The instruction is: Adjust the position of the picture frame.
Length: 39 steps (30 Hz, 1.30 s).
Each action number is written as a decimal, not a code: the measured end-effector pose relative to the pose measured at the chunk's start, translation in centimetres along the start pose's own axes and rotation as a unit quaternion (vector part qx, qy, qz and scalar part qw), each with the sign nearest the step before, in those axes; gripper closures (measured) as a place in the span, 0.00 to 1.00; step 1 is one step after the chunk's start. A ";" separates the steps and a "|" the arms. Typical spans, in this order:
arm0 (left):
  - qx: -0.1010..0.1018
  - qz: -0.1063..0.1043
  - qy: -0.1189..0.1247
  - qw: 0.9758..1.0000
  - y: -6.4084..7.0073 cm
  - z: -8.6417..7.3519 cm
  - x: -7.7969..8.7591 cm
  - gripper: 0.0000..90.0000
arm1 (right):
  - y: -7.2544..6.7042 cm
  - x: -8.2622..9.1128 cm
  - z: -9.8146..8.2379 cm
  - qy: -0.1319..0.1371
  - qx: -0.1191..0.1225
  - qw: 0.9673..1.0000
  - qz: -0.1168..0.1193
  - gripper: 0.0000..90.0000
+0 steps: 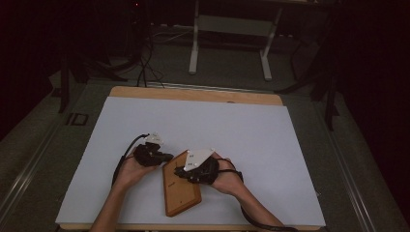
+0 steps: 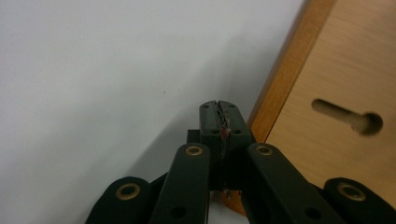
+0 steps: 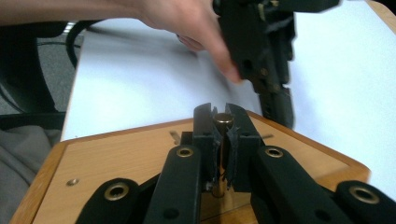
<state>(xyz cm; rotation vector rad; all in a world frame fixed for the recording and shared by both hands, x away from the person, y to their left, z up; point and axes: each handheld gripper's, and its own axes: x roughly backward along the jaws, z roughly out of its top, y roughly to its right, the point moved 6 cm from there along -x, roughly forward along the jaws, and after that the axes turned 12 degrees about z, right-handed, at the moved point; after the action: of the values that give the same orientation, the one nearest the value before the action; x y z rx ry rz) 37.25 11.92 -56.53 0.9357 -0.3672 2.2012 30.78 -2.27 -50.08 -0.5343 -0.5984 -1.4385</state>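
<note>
Leaning over the white table top (image 1: pixel 203 125), the person works both tools close together near its front edge. A wooden board (image 1: pixel 181 191) with a darker rim lies flat there, one corner pointing away from the person. The right gripper (image 3: pixel 221 122) hangs above that board with its jaws pressed onto a small brass pin (image 3: pixel 222 119), which stands upright between them. The left gripper (image 2: pixel 220 113) rests just beside the board's rim, over the white surface, its jaws pressed together with nothing between them. From the left gripper view, a keyhole slot (image 2: pixel 348 116) is cut into the board's paler face
</note>
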 end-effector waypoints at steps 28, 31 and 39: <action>-0.001 0.007 -0.039 0.999 1.5 -2.3 1.2 1.00 | 4.3 1.9 -3.6 -0.057 -0.051 0.994 -0.076 0.93; -0.013 -0.005 -0.045 0.999 2.3 -2.5 1.3 1.00 | 4.8 2.0 -3.6 -0.055 -0.057 0.993 -0.082 0.93; -0.051 -0.031 -0.058 0.997 3.9 -2.6 1.2 1.00 | 6.4 1.6 -4.3 -0.051 -0.081 0.991 -0.097 0.93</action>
<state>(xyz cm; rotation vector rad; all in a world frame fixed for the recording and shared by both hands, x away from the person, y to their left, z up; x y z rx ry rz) 32.59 11.10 -57.39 1.0081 -0.4940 2.0585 37.50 -5.92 -52.11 -0.6957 -0.6315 -1.6604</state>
